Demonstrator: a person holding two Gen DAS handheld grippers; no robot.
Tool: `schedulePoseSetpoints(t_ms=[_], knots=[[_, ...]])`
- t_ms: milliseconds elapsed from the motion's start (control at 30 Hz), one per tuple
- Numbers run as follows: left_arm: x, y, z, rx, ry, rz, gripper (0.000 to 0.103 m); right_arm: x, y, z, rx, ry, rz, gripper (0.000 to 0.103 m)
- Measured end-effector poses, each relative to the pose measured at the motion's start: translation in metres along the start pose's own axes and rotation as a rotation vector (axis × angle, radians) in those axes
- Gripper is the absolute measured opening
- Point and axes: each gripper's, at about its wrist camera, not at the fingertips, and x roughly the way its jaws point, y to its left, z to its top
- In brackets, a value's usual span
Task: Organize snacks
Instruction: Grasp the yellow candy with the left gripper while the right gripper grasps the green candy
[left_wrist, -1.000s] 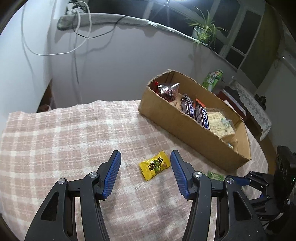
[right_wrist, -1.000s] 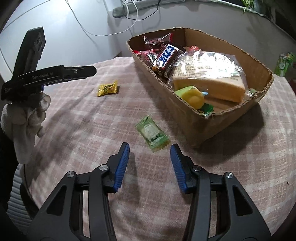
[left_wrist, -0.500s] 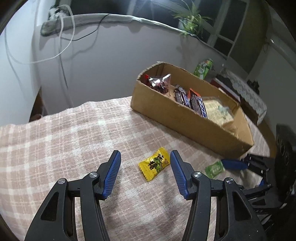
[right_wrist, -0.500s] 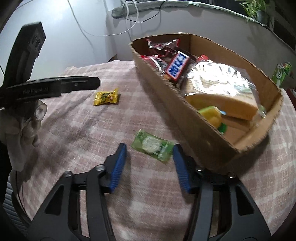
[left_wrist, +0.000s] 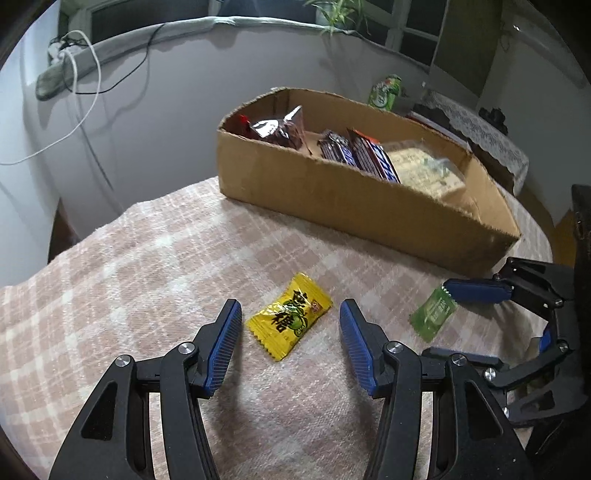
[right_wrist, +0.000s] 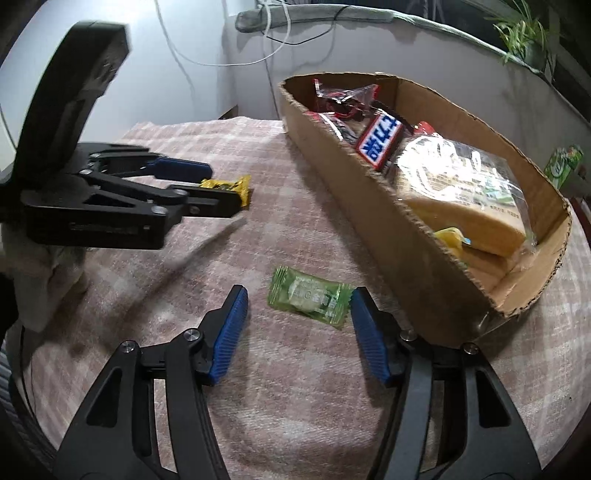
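My matt black plastic left gripper (left_wrist: 290, 334) is showing ribbed blue pads (left_wrist: 225, 345); glossy foil yellow candy (left_wrist: 289, 320) is lying on nubbly checked cloth (left_wrist: 147, 266); the box (left_wrist: 332, 195) is looking like rough matt cardboard.

Dim, cool indoor light from overhead; soft shadows pool under the tongs on the surface (left_wrist: 147, 258). Glare flares off the bread wrapper (right_wrist: 454, 166). Fisheye bends the edges, corners black, slight motion blur.

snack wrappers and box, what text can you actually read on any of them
"士力架" in white on the blue bar wrapper standing in the cardboard box.
"糖", with one character above it that I cannot make out, in black on the yellow candy.
Green candy: pale print, too blurred to read.
Clear bread bag: small print, too small to read.
Green carton behind the box: unreadable.
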Motion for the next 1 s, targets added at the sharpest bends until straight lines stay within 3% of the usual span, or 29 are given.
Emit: schedulePoseSetpoints(t_ms=[67, 200, 333, 667, 1000], knots=[[0.001, -0.002, 0.000, 0.005, 0.002, 0.000, 0.054, 0.000, 0.003, -0.001, -0.011, 0.000, -0.007, 0.061], [0.001, -0.006, 0.000, 0.019, -0.002, 0.006, 0.038, 0.001, 0.005, 0.001, -0.011, 0.000, -0.002, 0.061], [0.000, -0.002, -0.002, 0.015, -0.009, 0.007, 0.035, 0.004, 0.007, 0.004, -0.006, 0.001, -0.016, 0.061], [-0.006, 0.003, -0.009, -0.001, -0.024, 0.016, 0.024, 0.004, 0.019, 0.005, -0.051, -0.010, -0.010, 0.035], [-0.018, 0.004, -0.017, -0.054, -0.036, 0.037, 0.016, -0.002, 0.015, 0.003, -0.042, -0.023, 0.059, 0.023]])
